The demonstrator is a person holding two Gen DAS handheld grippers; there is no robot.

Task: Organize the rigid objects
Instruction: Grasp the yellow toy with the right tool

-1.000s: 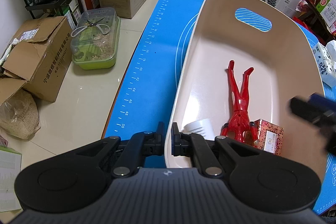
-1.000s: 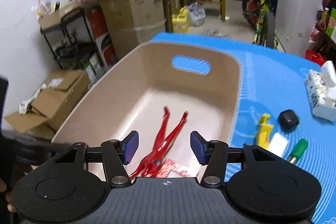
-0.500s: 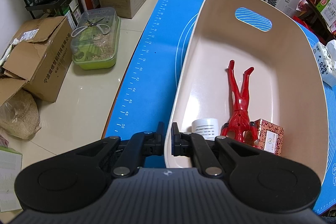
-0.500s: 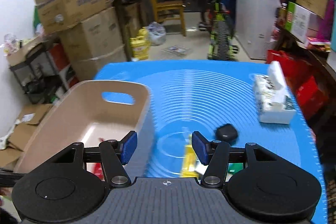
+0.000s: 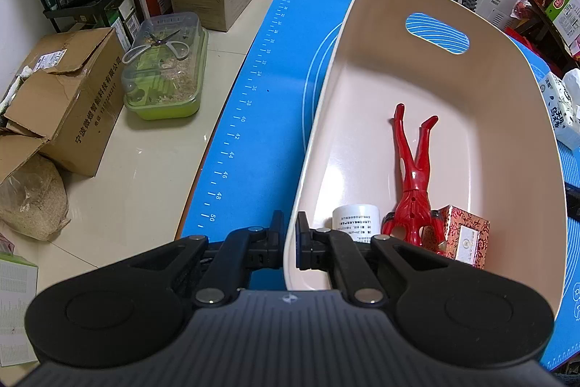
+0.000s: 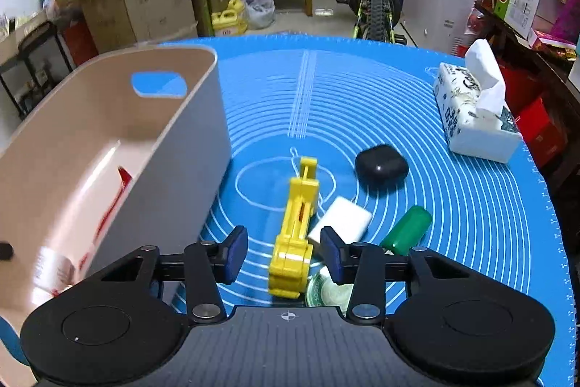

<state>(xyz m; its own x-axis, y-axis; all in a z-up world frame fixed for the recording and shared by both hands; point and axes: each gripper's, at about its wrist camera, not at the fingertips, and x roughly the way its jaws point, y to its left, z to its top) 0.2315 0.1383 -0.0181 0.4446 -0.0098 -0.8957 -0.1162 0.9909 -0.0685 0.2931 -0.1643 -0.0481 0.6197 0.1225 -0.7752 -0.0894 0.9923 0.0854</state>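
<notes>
The left gripper (image 5: pixel 288 243) is clamped narrow on the near rim of the smooth beige plastic bin (image 5: pixel 500 68), angled steeply down. Inside lie a glossy red figurine (image 5: pixel 413 176), a white cylinder (image 5: pixel 355 218) and a patterned red box (image 5: pixel 464 234). The right gripper (image 6: pixel 284 254) tilts down, its jaws closing around, not yet pressing, a yellow plastic toy (image 6: pixel 297 223) on the ribbed blue mat (image 6: pixel 471 205). Near it lie a white block (image 6: pixel 342 220), a green capsule (image 6: pixel 409 229) and a rounded black case (image 6: pixel 380 165).

Beige bin (image 5: pixel 507 89), blue mat (image 6: pixel 453 205) (white rings), yellow toy (image 6: pixel 295 227), red fig. (image 5: pixel 413 176)
</notes>
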